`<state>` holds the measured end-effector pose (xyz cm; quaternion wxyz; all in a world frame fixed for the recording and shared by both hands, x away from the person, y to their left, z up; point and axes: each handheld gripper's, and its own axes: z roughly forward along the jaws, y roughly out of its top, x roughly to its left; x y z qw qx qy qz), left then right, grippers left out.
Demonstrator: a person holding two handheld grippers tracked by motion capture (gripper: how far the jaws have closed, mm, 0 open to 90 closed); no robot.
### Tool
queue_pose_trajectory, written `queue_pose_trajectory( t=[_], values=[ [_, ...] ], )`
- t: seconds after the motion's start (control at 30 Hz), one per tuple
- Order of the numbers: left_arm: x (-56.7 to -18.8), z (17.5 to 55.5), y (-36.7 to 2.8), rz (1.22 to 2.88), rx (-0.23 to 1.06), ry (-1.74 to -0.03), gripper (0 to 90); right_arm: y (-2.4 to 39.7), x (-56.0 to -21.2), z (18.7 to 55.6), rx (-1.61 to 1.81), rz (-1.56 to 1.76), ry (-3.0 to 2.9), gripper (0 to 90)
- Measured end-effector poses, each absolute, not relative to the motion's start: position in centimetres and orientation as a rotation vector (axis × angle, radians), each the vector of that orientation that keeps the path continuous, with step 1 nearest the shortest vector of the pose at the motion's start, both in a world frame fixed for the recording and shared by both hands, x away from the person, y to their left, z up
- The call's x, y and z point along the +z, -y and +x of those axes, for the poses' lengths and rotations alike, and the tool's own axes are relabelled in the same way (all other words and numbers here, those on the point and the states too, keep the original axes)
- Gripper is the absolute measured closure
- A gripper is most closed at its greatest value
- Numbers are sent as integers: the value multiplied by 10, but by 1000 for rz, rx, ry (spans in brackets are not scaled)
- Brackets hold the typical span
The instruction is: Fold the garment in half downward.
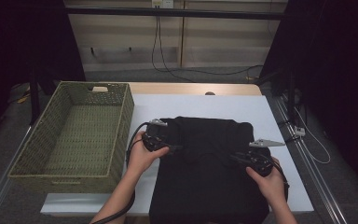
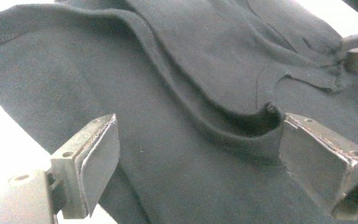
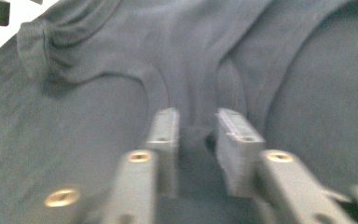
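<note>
1. The black garment [image 1: 205, 172] lies spread over the white table [image 1: 205, 105], filling the lower middle of the high view, its top part folded down toward the person. The woven basket [image 1: 74, 135] stands empty at the left of the frame.
2. The left gripper [image 1: 170, 145] sits at the garment's left edge. In its own view the jaws stand wide apart, and the folded hem [image 2: 242, 126] lies between them, against the right-hand pad, not pinched. I would push it further over the fold before closing, so both layers get caught.
3. The right gripper [image 3: 196, 140], at the lower right of the high view, has its jaws drawn close with a ridge of cloth [image 3: 193, 133] between them; it looks like a pinch, though the blur hides how firmly it bites.
4. My judgement: both hands should hold matching points on the fold and lift together, otherwise the fold skews.
</note>
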<state>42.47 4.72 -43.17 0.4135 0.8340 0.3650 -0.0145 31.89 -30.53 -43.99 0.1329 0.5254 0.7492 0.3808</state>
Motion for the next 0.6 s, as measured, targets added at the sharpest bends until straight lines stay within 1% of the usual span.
queue_pose_trajectory(
  t=[0.03,0.1,0.33,0.53,0.6],
  values=[
    [-431,424,-46,2092,-38,-917,136,308,-440,318,1104,1533,-2181,792],
    [-430,424,-45,2094,-43,-902,146,312,-442,317,1124,1553,-2173,824],
    [-425,420,-36,2096,-63,-846,203,311,-447,315,1098,1559,-2180,841],
    [-424,417,-25,2104,-95,-803,321,309,-450,312,1083,1555,-2182,839],
    [-425,416,-19,2109,-107,-789,406,309,-451,311,1084,1553,-2180,837]
  ],
)
